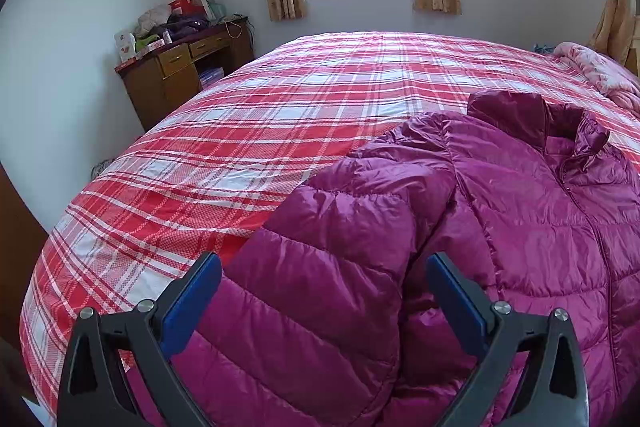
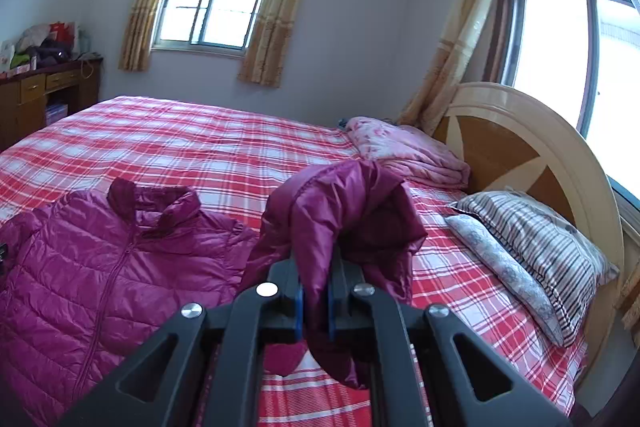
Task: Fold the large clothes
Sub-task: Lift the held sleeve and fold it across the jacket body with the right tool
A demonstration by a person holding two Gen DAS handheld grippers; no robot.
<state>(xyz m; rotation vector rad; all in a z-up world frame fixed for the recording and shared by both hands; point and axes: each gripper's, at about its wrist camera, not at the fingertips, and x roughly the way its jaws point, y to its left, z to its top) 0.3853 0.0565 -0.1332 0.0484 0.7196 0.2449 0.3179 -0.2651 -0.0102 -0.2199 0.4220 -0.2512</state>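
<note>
Two tongs work one jacket (image 2: 104, 267), a magenta puffer lying front-up and zipped on the plaid bed (image 1: 240, 131), collar (image 1: 532, 115) pointing away from both tools.

The step in hand looks like folding the sleeves in over the chest. To do it well, I would carry the lifted sleeve (image 2: 344, 211) across and leftward from the right tongs (image 2: 315, 311), keeping it low so the slippery quilted shell does not balloon or drag the body out of square, and lay it flat across the front before letting go. The grip sits near the cuff, which gives good reach but lets the middle of the sleeve sag, so a slow, level sweep should serve better than a high arc. The puffy fill will spring back, so pressing the fold down afterwards seems wise.

The right tongs are clamped tight on the sleeve, the blue pads nearly meeting with fabric pinched between them, and the sleeve bunches up ahead of the tips and droops below them.

The left tongs (image 1: 324, 291) are spread wide and grip nothing. The other sleeve (image 1: 320, 267) lies between and ahead of their fingers (image 1: 192, 307); whether the pads touch the fabric I cannot tell.
</note>
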